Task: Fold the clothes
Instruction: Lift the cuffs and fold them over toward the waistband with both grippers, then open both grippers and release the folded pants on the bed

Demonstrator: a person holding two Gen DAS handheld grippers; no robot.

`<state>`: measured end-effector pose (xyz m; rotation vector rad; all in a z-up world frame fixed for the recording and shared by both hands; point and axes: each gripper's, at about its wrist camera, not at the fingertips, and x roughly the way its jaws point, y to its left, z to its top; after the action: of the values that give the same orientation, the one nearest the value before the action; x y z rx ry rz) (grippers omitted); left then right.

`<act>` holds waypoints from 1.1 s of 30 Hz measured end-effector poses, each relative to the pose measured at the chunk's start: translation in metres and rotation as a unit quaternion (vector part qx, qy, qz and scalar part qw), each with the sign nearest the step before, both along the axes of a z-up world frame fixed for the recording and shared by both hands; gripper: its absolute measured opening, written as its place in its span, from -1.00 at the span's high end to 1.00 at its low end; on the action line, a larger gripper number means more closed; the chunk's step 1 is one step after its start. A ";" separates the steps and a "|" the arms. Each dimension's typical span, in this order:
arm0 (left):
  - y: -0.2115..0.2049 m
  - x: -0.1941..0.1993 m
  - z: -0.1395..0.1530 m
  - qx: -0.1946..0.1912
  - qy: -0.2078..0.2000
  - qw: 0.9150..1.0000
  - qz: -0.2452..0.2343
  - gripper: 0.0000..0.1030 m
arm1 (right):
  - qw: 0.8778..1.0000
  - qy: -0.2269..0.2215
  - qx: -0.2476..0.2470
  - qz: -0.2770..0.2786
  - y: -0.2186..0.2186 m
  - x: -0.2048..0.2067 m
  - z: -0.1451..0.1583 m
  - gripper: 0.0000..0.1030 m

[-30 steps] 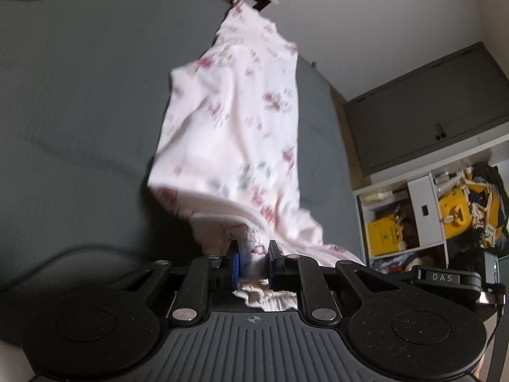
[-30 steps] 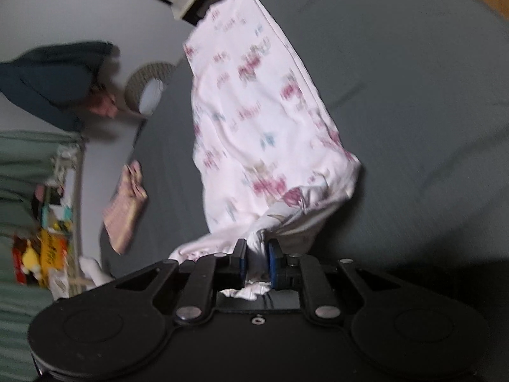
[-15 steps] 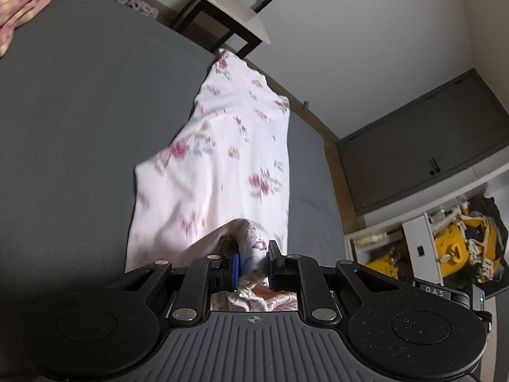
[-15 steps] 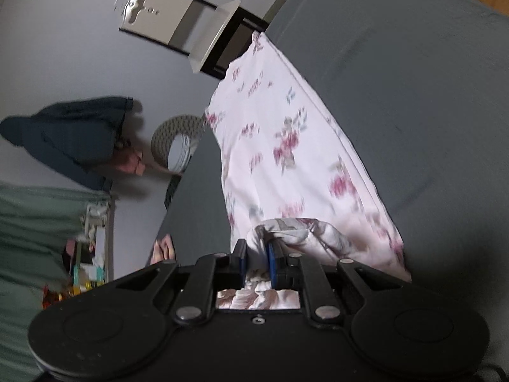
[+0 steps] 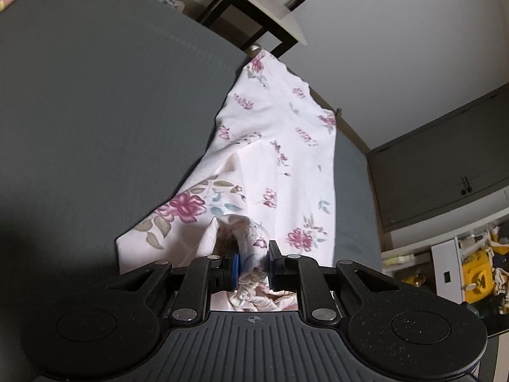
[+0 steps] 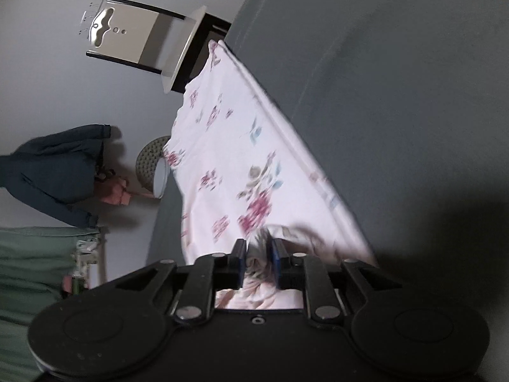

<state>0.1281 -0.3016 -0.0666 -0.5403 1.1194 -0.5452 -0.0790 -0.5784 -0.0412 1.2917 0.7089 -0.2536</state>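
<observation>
A pale pink garment with a floral print (image 5: 280,159) stretches away from me across a dark grey bed (image 5: 95,111). My left gripper (image 5: 252,258) is shut on a bunched near edge of it, cloth spilling between the blue pads. In the right wrist view the same floral garment (image 6: 235,165) runs up toward the far edge of the bed (image 6: 397,95), and my right gripper (image 6: 258,256) is shut on another bunched corner. The cloth's near end is lifted off the bed; its far end reaches the bed's edge.
A white side table with black legs (image 5: 267,16) (image 6: 152,38) stands beyond the far edge. Dark cabinets (image 5: 445,165) and shelves with yellow items (image 5: 470,270) are at the right. A dark blue garment (image 6: 54,172) and a round woven basket (image 6: 152,165) are by the wall.
Both grippers have carried the held end of the garment further along the bed, so the cloth now lies flatter and more stretched out. Both stay shut on it.
</observation>
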 end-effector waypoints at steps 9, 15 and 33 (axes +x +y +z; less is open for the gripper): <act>-0.006 0.015 -0.010 -0.004 0.021 1.000 0.012 0.70 | 0.981 -0.026 -0.172 0.090 0.006 -0.004 0.038 0.10; -0.007 0.023 -0.009 -0.017 0.054 0.998 0.024 0.70 | 0.870 -0.021 -0.421 0.254 0.049 0.003 0.059 0.24; -0.006 0.026 0.034 0.053 -0.058 0.997 -0.023 -0.18 | 0.834 -0.020 -0.473 0.283 0.076 0.027 0.037 0.83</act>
<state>0.1539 -0.3079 -0.0326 -0.3860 1.0455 -0.5474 -0.0520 -0.5027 -0.0041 0.1097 0.7501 -0.0598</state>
